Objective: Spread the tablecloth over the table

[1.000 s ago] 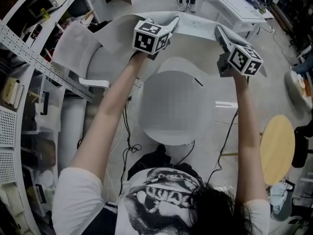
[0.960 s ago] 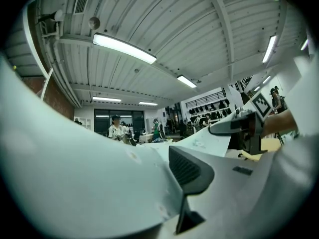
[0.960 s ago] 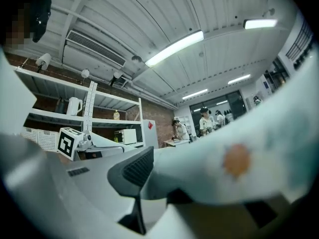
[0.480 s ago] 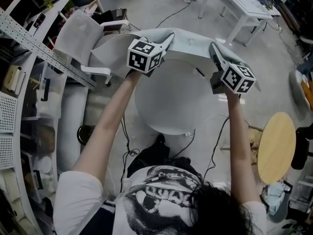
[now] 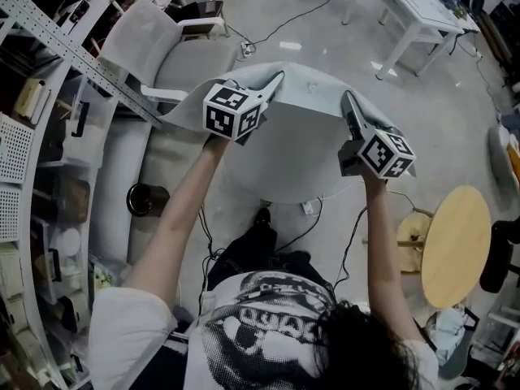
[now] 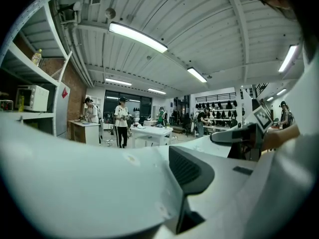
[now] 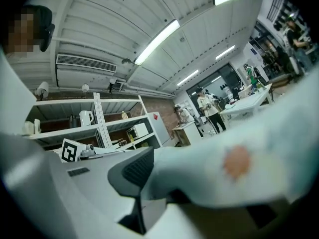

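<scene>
A pale grey tablecloth hangs stretched between my two grippers over the far side of the round white table. I cannot tell whether it touches the tabletop. My left gripper is shut on the cloth's left part; in the left gripper view the tablecloth covers one jaw, and the dark pad of the other presses on it. My right gripper is shut on the right part. In the right gripper view the tablecloth, with an orange spot, runs out from the ribbed pad.
A white chair stands at the far left beside a metal shelf rack. A round wooden stool is at the right and a white table at the back. Cables lie under the round table. People stand in the distance.
Both grippers have come down and nearer to me, carrying the cloth with them. The cloth's held edge now sits lower, close over the far half of the round table.
</scene>
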Demonstrator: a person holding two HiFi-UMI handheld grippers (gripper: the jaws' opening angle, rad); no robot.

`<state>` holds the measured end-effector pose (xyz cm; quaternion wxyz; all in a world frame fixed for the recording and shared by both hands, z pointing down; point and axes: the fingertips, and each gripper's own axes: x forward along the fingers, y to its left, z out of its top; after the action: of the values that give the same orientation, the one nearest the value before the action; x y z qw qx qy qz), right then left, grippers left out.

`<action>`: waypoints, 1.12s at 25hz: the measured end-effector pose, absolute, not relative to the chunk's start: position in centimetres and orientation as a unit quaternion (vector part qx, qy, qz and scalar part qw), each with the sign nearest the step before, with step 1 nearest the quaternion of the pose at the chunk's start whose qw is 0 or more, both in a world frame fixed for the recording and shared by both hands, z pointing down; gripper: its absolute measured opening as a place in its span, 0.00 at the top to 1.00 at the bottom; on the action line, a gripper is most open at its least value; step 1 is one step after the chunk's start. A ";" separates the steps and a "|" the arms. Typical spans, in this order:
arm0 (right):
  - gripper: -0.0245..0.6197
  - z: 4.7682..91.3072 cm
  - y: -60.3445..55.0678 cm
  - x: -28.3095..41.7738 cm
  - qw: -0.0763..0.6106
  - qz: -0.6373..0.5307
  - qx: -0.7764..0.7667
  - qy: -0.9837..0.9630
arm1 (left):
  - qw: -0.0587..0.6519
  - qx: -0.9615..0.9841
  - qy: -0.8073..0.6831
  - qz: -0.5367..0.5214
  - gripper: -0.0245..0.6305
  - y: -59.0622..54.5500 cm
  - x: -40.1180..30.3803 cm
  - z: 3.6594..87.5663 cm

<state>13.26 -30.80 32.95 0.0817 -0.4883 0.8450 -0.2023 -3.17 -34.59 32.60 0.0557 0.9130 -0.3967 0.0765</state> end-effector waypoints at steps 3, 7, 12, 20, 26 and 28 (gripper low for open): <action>0.85 34.6 -28.4 13.7 0.091 -0.224 -0.481 0.843 | 0.072 0.909 -0.403 0.078 0.79 -32.0 -2.9 33.9; 0.85 36.9 -25.0 13.8 0.097 -0.259 -0.467 0.840 | 0.106 0.902 -0.412 0.074 0.79 -28.2 -3.0 35.8; 0.85 39.8 -20.9 14.0 0.110 -0.308 -0.451 0.830 | 0.150 0.893 -0.421 0.052 0.79 -23.8 -3.3 38.7; 0.86 45.5 -14.6 12.7 0.112 -0.390 -0.432 0.806 | 0.261 0.860 -0.438 0.009 0.79 -17.3 -5.4 44.7; 0.87 50.5 -10.4 12.2 0.087 -0.447 -0.434 0.777 | 0.315 0.835 -0.451 0.026 0.79 -13.6 -6.1 49.4; 0.87 52.4 -9.1 12.0 0.066 -0.462 -0.436 0.770 | 0.314 0.831 -0.457 0.047 0.79 -12.7 -6.5 50.8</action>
<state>11.98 -9.15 52.45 0.0658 -0.4360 0.7696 -0.4618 -6.49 -12.66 50.81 0.3143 0.8307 -0.4571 0.0468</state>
